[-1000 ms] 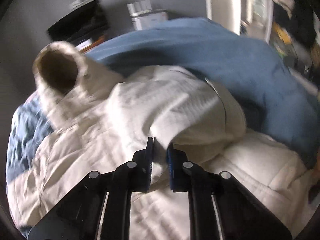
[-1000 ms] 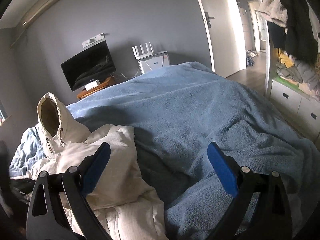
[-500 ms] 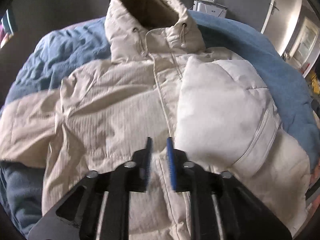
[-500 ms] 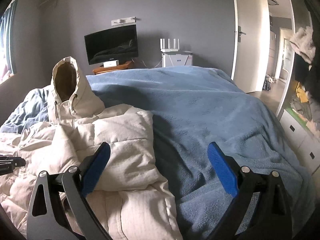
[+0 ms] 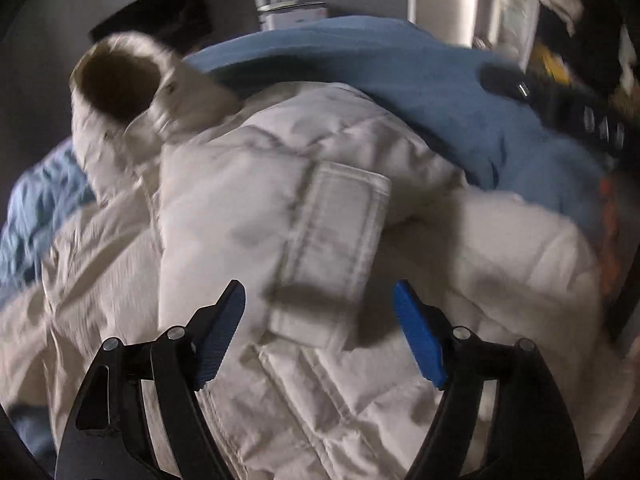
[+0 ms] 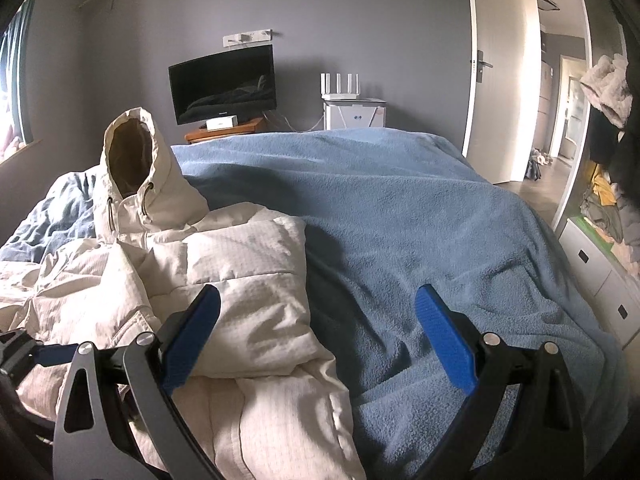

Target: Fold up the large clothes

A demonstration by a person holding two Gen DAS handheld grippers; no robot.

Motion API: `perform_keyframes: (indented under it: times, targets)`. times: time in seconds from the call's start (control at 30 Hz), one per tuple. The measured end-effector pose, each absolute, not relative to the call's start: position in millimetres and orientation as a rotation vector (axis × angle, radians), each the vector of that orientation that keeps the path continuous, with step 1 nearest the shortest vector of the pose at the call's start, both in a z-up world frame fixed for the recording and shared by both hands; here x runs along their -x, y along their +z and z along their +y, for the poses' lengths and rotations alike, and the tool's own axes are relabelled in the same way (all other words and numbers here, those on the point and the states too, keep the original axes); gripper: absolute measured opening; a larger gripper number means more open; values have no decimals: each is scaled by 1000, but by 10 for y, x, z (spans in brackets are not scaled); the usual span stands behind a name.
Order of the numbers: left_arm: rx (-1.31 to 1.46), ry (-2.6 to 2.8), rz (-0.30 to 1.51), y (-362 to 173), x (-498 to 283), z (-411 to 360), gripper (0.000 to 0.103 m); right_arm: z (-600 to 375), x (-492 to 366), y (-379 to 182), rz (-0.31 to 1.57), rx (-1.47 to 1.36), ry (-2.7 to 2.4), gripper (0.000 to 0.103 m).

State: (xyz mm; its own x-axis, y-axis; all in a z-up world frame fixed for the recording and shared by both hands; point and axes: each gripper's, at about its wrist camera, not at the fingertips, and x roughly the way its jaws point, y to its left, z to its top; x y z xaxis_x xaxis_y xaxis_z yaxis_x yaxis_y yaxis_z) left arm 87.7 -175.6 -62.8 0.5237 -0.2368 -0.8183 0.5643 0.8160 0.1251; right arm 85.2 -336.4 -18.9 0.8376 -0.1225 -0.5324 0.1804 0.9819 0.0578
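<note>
A cream hooded puffer jacket (image 5: 304, 216) lies on the blue bedspread (image 6: 400, 216), its sleeve cuff (image 5: 340, 240) folded across the chest; the hood (image 6: 132, 152) stands unfolded; my left gripper (image 5: 318, 332) is opening above the cuff, gripping nothing; my right gripper (image 6: 316, 336) hangs spread beside the jacket; most folds remain, I judge.

Your left gripper (image 5: 320, 320) has black linkage arms with silver screws and ridged blue pads (image 5: 418, 332). Your right gripper (image 6: 318, 340) looks greyer, with slotted arms, silver pivot screws and matching blue pads (image 6: 444, 340).
</note>
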Motion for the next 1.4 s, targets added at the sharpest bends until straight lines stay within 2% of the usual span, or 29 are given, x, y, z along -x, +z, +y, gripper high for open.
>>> perform_keyframes:
  times: [0.1, 0.17, 0.2, 0.27, 0.43, 0.47, 0.5, 0.7, 0.93, 1.03, 1.07, 1.13, 1.27, 1.4]
  targets:
    - [-432, -490, 924, -713, -927, -1802, 68, -3360, -869, -200, 559, -103, -157, 94]
    - [-431, -450, 944, -751, -1004, -1748, 42, -3358, -881, -213, 562, -100, -156, 94]
    - [-400, -455, 956, -738, -1037, -1688, 40, -3359, -887, -219, 565, -99, -155, 94]
    - [-351, -452, 964, -678, -1058, -1569, 25, -3356, -896, -230, 569, -96, -154, 94]
    - [-229, -378, 943, -394, -1096, -1138, 19, -3315, -907, -234, 576, -77, -134, 94]
    - [-195, -358, 942, -319, -1101, -1006, 15, -3290, -912, -237, 578, -68, -128, 94]
    - [-174, -344, 940, -270, -1104, -928, 5, -3248, -922, -244, 583, -50, -118, 94]
    - [39, -183, 939, 16, -1250, -136, 5, -2964, -982, -339, 630, 63, -23, 94]
    - [137, -3, 978, -184, -1499, 513, 8, -2759, -1037, -482, 686, 148, 1, 94]
    - [168, 77, 974, -214, -1550, 744, 18, -2720, -1075, -511, 701, 161, 0, 94]
    - [165, 92, 964, -200, -1544, 786, 29, -2714, -1078, -503, 702, 162, 2, 94]
    - [124, 134, 934, -177, -1535, 827, 43, -2685, -1117, -478, 706, 155, 21, 94]
    - [85, 105, 941, -248, -1579, 757, 46, -2653, -1296, -477, 753, 84, 76, 94]
    - [27, 84, 993, -516, -1664, 613, 51, -2632, -1669, -735, 873, 2, 85, 94]
